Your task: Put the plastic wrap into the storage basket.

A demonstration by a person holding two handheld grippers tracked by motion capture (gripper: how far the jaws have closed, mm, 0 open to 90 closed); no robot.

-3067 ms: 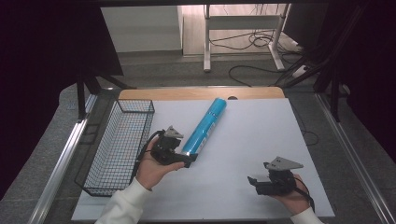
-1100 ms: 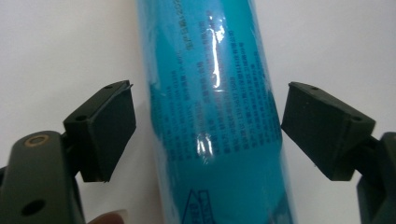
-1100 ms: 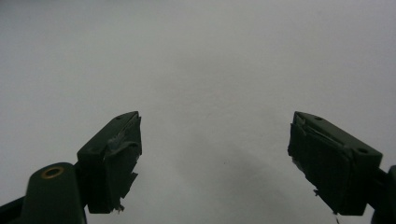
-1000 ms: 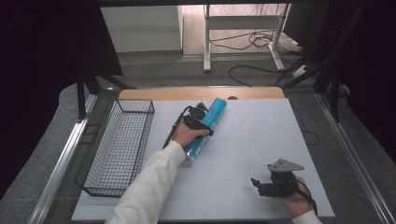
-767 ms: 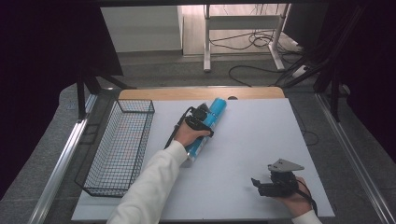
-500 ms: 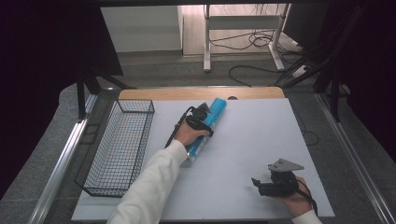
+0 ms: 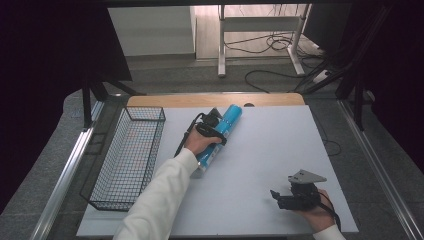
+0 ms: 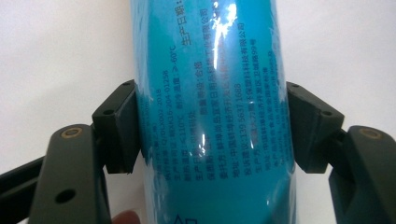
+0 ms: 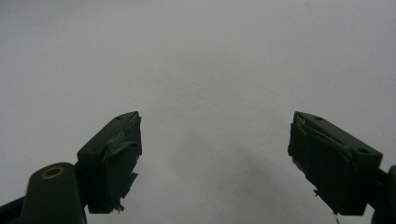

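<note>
Left tongs [image 8: 208, 135] around blue tube [image 8: 210, 93], beside wire basket [image 7: 127, 160]

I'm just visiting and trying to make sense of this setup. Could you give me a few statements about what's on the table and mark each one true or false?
1. The left gripper has its jaws pressed on either side of the glossy blue cylinder with printed text. True.
2. The blue cylinder lies inside the black wire mesh basket. False: it lies on the white table surface, to the right of the basket.
3. The right gripper is holding a small object. False: its jaws stand wide apart with nothing between them.
4. The right gripper sits near the front right of the table, apart from the cylinder. True.
5. The wire basket has several items in it. False: it looks empty.
</note>
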